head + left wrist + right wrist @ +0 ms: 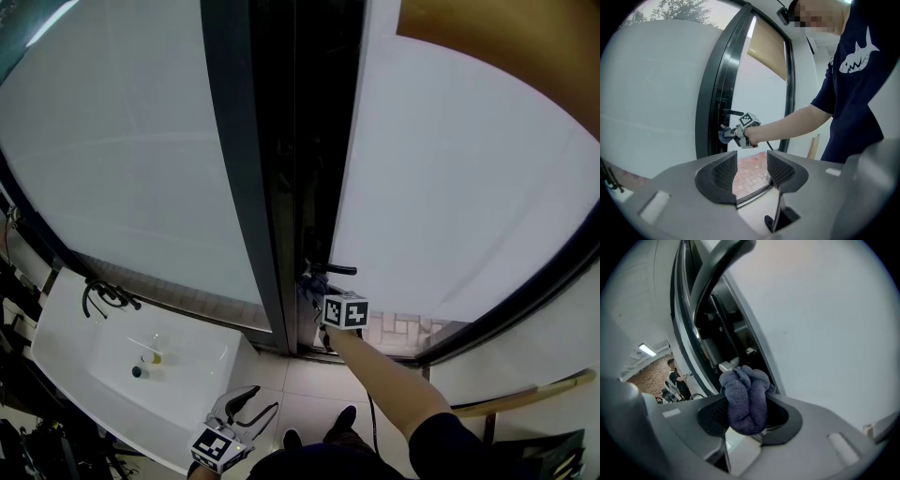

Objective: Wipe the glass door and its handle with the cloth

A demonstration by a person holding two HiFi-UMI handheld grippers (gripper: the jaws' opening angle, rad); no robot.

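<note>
My right gripper is shut on a bunched grey-blue cloth and holds it up against the dark door frame. In the head view the right gripper sits just under the black door handle, with the cloth near it. The frosted glass door spreads to the right. In the left gripper view the cloth is by the handle. My left gripper hangs low, open and with nothing in it, and in the head view the left gripper is by my body.
A white washbasin with a black tap and two small items stands at the lower left. A second frosted pane fills the left. A wooden stick leans at the right. My feet are on the tiled floor.
</note>
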